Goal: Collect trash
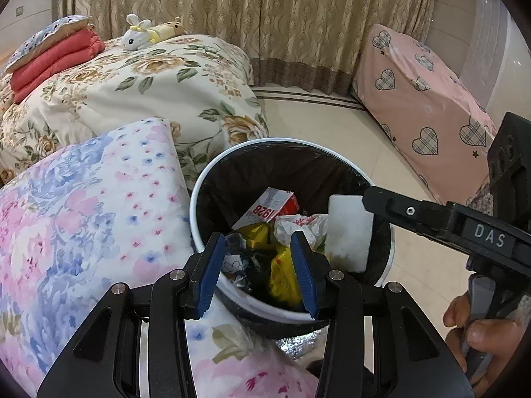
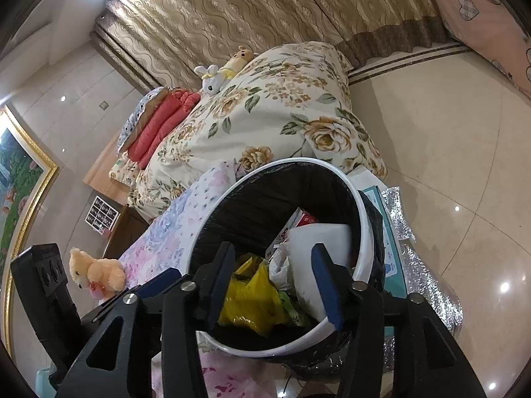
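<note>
Left wrist view
Left gripper (image 1: 259, 267): hovering spread over the bin (image 1: 199, 195), pinching nothing.
Trash: yellow bag (image 1: 282, 278) lying inside, below its blue pads.
Right gripper (image 1: 375, 199): reaching over the white block (image 1: 348, 232).

Right wrist view
Right gripper (image 2: 275, 282): standing spread, empty.
White block (image 2: 318, 245): leaning inside the bin (image 2: 361, 212), just beyond its pads.

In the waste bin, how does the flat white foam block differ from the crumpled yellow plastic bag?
The flat white foam block is plain white, while the crumpled yellow plastic bag is bright yellow. The block keeps a stiff rectangular shape with straight edges; the bag is wrinkled and shapeless. The block stands tilted against the black liner at the side; the bag lies lower, among other rubbish. Both sit inside the white-rimmed waste bin.
</note>
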Action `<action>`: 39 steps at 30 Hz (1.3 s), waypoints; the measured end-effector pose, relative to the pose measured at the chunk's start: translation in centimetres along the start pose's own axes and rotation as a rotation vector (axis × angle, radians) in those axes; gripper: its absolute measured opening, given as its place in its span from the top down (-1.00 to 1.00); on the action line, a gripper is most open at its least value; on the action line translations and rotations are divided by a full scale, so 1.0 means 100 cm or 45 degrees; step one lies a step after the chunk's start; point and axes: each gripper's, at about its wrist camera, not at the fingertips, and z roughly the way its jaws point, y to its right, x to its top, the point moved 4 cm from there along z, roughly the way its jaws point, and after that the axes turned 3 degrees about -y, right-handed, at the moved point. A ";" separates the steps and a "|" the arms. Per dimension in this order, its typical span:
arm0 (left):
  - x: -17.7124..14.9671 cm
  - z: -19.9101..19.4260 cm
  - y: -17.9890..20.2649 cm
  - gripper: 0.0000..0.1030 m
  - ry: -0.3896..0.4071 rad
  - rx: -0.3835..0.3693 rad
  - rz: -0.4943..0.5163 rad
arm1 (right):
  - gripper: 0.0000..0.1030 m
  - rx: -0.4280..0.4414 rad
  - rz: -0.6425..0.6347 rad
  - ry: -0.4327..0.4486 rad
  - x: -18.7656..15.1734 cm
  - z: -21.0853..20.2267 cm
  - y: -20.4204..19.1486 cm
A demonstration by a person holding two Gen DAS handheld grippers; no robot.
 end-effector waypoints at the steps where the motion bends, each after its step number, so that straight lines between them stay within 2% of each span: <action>1: -0.001 -0.002 -0.001 0.19 0.002 0.001 -0.004 | -0.13 0.000 0.000 0.005 -0.001 -0.002 -0.001; 9: -0.024 -0.021 -0.017 0.04 0.013 0.021 -0.063 | -0.69 0.005 -0.023 0.021 -0.015 -0.013 -0.018; 22: -0.100 -0.063 -0.053 -0.06 0.019 0.112 -0.201 | -0.70 0.032 -0.179 0.027 -0.073 -0.027 -0.058; 26: -0.118 -0.081 -0.063 -0.10 0.046 0.160 -0.225 | -0.79 0.038 -0.238 0.070 -0.090 -0.035 -0.071; 31: -0.138 -0.110 -0.069 -0.13 0.129 0.233 -0.229 | -0.79 0.046 -0.303 0.091 -0.109 -0.040 -0.084; 35: -0.146 -0.135 -0.073 -0.35 0.218 0.275 -0.241 | -0.80 0.036 -0.383 0.135 -0.116 -0.049 -0.101; 37: -0.148 -0.150 -0.074 -0.47 0.276 0.308 -0.235 | -0.86 0.036 -0.422 0.172 -0.119 -0.057 -0.110; 39: -0.151 -0.163 -0.076 -0.77 0.325 0.351 -0.235 | -1.00 0.028 -0.474 0.230 -0.123 -0.067 -0.120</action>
